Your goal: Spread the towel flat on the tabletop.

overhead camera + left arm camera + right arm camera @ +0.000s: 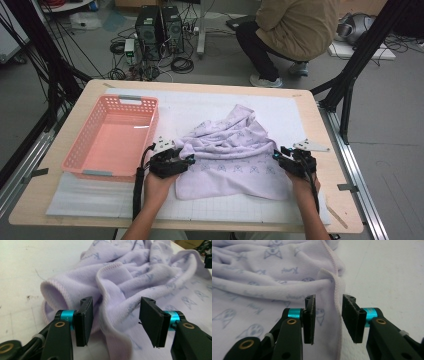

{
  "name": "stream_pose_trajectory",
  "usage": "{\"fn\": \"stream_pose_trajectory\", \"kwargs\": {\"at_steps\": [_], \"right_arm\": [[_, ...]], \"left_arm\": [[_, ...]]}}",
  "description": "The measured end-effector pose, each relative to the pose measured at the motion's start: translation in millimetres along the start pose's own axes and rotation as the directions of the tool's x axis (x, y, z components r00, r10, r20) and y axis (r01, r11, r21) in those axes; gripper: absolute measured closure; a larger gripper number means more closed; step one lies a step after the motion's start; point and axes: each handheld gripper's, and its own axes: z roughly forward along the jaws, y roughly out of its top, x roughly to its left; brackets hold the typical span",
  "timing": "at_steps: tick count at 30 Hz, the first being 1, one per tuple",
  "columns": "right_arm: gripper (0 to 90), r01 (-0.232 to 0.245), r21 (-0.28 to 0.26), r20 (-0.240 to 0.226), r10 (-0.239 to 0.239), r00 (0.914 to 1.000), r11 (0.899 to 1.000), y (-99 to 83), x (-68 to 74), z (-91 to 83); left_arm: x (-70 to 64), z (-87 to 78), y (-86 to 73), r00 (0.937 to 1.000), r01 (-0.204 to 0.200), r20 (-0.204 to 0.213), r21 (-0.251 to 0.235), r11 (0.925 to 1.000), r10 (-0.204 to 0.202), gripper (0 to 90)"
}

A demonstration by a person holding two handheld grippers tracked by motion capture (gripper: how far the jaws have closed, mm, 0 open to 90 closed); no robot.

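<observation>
A rumpled pale lilac towel with a faint printed pattern (232, 152) lay bunched at the centre of the high view, on the white gridded mat (300, 117) covering the wooden table (345, 200), with an empty pink plastic basket (80, 150) to its left. The step in hand looked like taking hold of the cloth at two opposite edges, probably to spread or fold it. The left gripper (115, 317) sat at the towel's left edge, its jaws spread wide around a thick rolled fold of hem (110, 305) in the middle of the left gripper view, not yet pinching it. The right gripper (327, 315) stood at the towel's right edge, its jaws parted more narrowly, with the stitched border (336, 290) running between them. Judging from this, the next move called for closing both grippers on the hems, catching a single layer rather than the bunched fold, then lifting together.
</observation>
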Motion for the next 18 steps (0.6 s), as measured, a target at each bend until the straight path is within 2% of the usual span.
{"fn": "stream_pose_trajectory", "kwargs": {"at_steps": [4, 6, 8, 13, 15, 18], "right_arm": [[58.2, 0.008, -0.010, -0.001, -0.008, 1.0000, 1.000, -6.6, -2.5, -21.7], [57.9, -0.015, -0.014, -0.016, 0.015, 0.9998, 1.000, -10.8, -3.4, -34.0], [57.3, -0.022, -0.007, -0.035, 0.022, 0.9992, 1.000, -15.7, -3.5, -44.7], [55.3, -0.002, 0.054, -0.070, 0.006, 0.9976, 0.999, -32.5, 4.5, -59.3], [54.6, -0.002, 0.079, -0.084, 0.009, 0.9964, 0.997, -42.1, 8.1, -61.1], [54.9, 0.017, 0.137, -0.093, -0.004, 0.9957, 0.990, -53.2, 14.3, -60.0]], "left_arm": [[-2.5, -17.5, -11.4, 0.9999, -0.001, 0.012, 0.008, 1.0000, 0.001, 43.4], [-5.7, -26.0, -17.4, 0.9998, -0.004, 0.017, 0.017, 0.9999, 0.004, 43.4], [-10.2, -31.7, -23.6, 0.9996, -0.015, 0.023, 0.047, 0.9988, 0.014, 44.2], [-20.8, -37.1, -37.0, 0.9993, -0.026, 0.028, 0.110, 0.9936, 0.023, 45.8], [-25.9, -36.5, -40.9, 0.9992, -0.014, 0.040, 0.134, 0.9909, 0.009, 46.7], [-36.0, -37.8, -45.6, 0.9987, -0.049, 0.021, 0.131, 0.9902, 0.047, 47.6]]}}
